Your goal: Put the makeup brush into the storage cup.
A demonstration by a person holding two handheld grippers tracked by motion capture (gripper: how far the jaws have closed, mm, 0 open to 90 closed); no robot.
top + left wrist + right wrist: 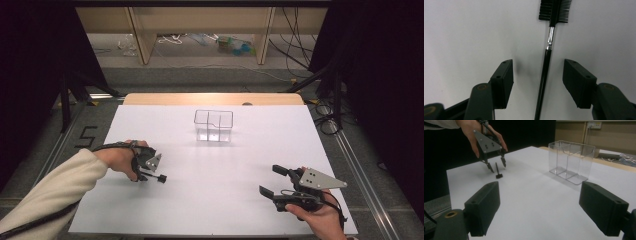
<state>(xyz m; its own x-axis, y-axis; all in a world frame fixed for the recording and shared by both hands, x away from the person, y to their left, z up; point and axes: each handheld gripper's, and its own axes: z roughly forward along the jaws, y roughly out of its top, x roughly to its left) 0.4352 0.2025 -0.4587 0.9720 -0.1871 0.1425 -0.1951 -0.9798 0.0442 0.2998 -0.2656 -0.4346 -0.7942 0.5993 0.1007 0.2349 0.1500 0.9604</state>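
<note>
Brush (545, 72) flat on the white table (220, 200), between the left gripper's (538, 75) jaws.
Those jaws straddle its black handle without touching it, parted. Right gripper (539, 212) hovers released, well apart, facing a clear plastic box (571, 161) mid-table.

Glossy black brush (544, 75) with metal ferrule; clear plastic organizer (213, 125); matt white table (225, 200).

Light: bright, even, from overhead on the white table (215, 200).
Surroundings: dark at 9 and 3 o'clock.
Shadows: faint, soft.
Blur: slight softness throughout.
</note>
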